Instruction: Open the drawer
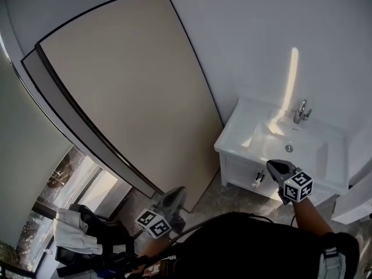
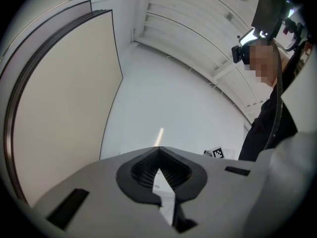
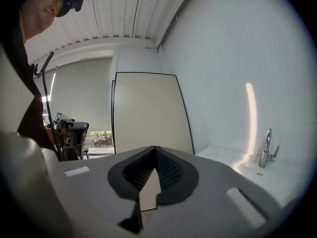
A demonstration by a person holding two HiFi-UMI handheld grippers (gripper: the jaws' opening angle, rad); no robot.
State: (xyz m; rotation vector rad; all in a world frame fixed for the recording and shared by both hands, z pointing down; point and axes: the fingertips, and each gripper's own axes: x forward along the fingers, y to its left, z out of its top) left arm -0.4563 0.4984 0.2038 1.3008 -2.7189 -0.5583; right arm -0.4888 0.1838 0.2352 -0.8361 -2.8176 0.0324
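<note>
Dark clothing of the person fills the bottom edge. Beyond it stands the white basin cabinet; its drawer front looks closed, its right part covered by the right gripper, jaws pressed together, empty, before the cabinet. Well left of the cabinet, the left gripper is likewise closed on nothing

left tongs: jaws pressed together, nothing between them, pointing level, held out low before the body | right tongs: jaws together, empty, tipped slightly downward | right forearm: stretched forward
</note>
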